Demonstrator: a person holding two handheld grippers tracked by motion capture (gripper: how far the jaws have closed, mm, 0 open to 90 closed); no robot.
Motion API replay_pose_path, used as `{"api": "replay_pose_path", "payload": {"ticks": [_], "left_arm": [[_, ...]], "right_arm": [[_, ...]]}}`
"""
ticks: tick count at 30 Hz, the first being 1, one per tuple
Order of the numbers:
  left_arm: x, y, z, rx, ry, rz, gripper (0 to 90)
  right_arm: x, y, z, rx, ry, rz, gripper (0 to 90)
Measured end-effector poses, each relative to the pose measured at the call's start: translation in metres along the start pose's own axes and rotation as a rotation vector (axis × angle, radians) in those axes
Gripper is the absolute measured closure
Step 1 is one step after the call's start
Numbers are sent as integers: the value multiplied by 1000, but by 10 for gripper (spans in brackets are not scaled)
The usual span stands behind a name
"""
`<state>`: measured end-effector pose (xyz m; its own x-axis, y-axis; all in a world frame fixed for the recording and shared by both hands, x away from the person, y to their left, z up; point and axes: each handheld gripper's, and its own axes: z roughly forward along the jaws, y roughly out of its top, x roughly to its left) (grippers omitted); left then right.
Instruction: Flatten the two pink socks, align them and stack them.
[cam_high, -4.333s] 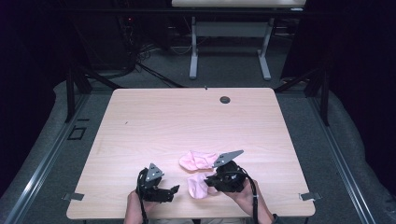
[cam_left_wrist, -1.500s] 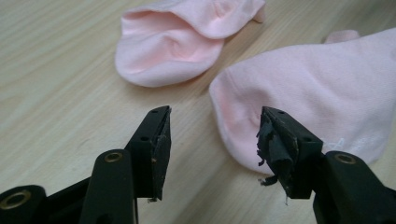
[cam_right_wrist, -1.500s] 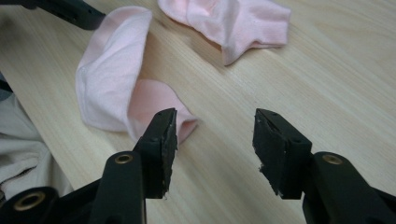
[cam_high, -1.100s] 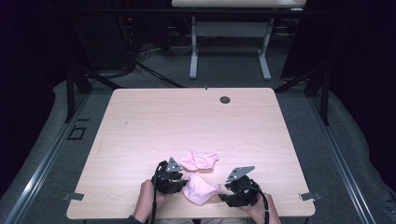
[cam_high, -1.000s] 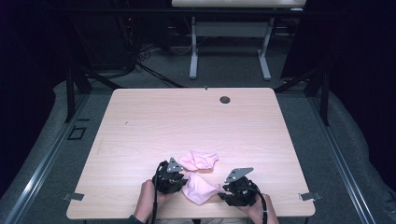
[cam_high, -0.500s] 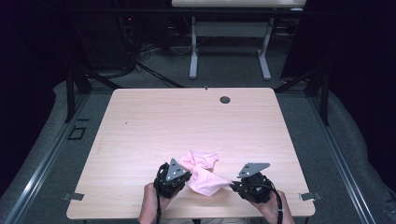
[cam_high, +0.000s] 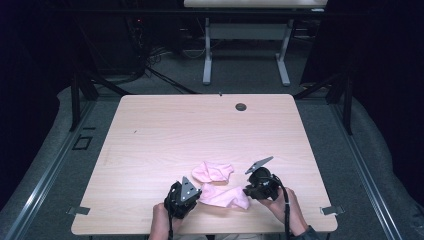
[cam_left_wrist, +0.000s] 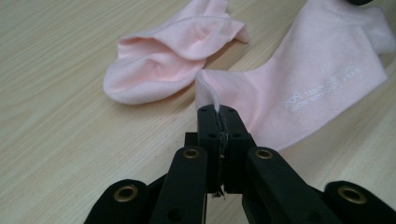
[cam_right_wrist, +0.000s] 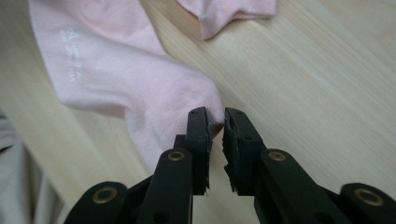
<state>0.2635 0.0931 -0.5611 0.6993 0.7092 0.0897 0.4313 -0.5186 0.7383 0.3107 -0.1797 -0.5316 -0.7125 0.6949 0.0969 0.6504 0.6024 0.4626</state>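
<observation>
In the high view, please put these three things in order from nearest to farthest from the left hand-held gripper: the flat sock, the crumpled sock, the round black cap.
1. Flat sock, just right of the left hand-held gripper.
2. Crumpled sock, slightly beyond.
3. Round black cap, near the far edge.

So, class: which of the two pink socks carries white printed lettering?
The nearer sock, stretched flat between both tools, with print on its leg; the crumpled sock behind shows none.

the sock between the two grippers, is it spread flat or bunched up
Spread mostly flat: the printed pink sock lies stretched on the table between the left gripper, shut on its edge, and the right gripper.
</observation>
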Motion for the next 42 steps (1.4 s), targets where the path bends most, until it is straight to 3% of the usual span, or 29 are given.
{"api": "replay_pose_path", "payload": {"ticks": [5,9,12,15,21,24,26,28,30,35,42], "left_arm": [[2,-9,-1,7,50,-18,893],[3,-16,-3,11,70,-42,892],[4,-20,-4,18,75,-64,892],[3,-23,-6,32,86,-60,879],[7,-19,-13,27,93,-80,538],[14,-13,-11,34,92,-79,476],[20,-10,-6,49,65,-75,499],[24,-8,0,66,25,-83,617],[24,-7,6,85,15,-69,726],[20,-8,10,102,16,-54,872],[14,-14,-2,32,44,-67,891]], "right_arm": [[4,7,11,-53,-1,-28,731],[8,8,5,-73,0,-23,611],[12,4,-1,-84,4,-10,568],[21,-6,-6,-80,21,-1,547],[38,-16,0,-30,55,1,485],[40,-21,9,-18,23,13,490],[40,-23,12,-17,18,21,518],[41,-24,14,-13,3,12,565],[44,-26,16,-43,16,5,656],[44,-30,20,-52,-5,-1,776],[38,-30,12,-84,-38,-41,840]]}}
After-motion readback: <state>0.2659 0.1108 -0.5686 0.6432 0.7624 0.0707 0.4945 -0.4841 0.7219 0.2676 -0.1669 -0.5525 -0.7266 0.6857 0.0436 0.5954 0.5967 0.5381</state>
